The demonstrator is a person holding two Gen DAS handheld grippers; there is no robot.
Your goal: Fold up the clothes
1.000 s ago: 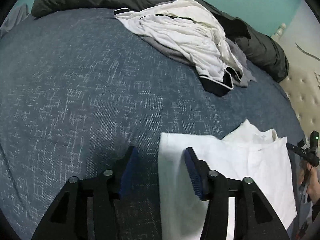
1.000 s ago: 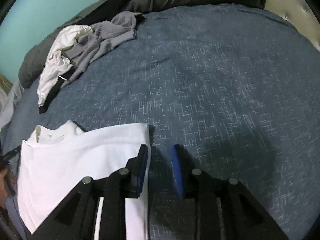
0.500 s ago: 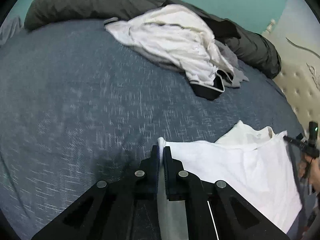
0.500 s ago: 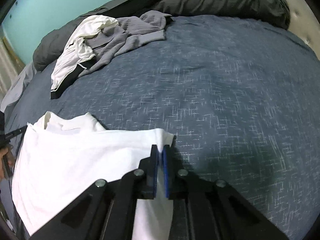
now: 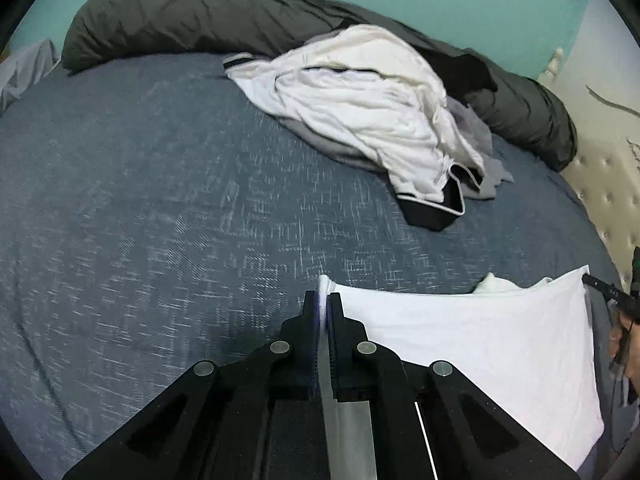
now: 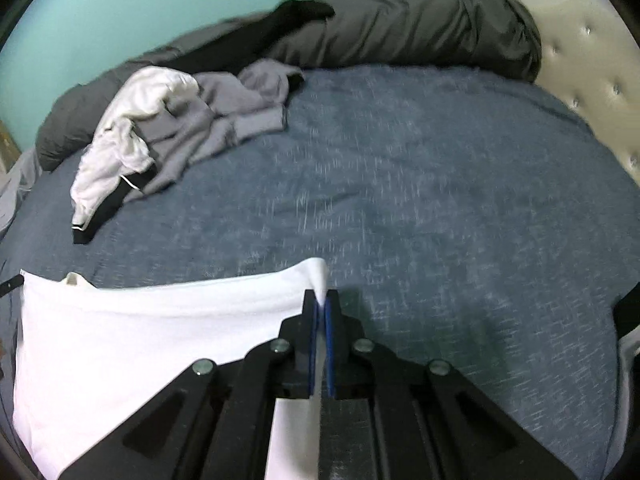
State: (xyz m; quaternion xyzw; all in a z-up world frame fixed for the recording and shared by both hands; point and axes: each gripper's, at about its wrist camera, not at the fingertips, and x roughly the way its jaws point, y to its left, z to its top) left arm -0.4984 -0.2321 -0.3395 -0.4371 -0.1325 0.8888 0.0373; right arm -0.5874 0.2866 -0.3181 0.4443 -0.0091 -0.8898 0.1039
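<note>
Mid-fold, corners taken. Left gripper [image 5: 322, 304] clamped on the left far corner of the white shirt [image 5: 480, 344], a nub of cloth poking out past the blue pads [image 5: 313, 340]. Right gripper [image 6: 321, 304] pinched tight on the opposite far corner, cloth peaking up just above its tips. Shirt lying at the near edge of the blue bed cover [image 5: 160, 220]: at 3 to 4 o'clock in the left wrist view, at 8 to 9 o'clock in the right wrist view, its far edge pulled into a fairly straight line between the two grips, collar [image 6: 74, 280] peeking up behind that edge near the left-hand corner.

Judged from this: grasp done, fold itself not yet carried over. Next move likely a lift of both corners together, kept level and taut, then a sweep over the body of the shirt to lay one half on the other. Calls for matched height and pace in both hands, else a skewed crease or a slipped corner.

Unfolded pile of clothes [image 5: 380, 120] at 12 to 1 o'clock in the left wrist view, well apart from the shirt, untouched. Dark duvet [image 5: 200, 12] rolled along the far side at 12 o'clock.
</note>
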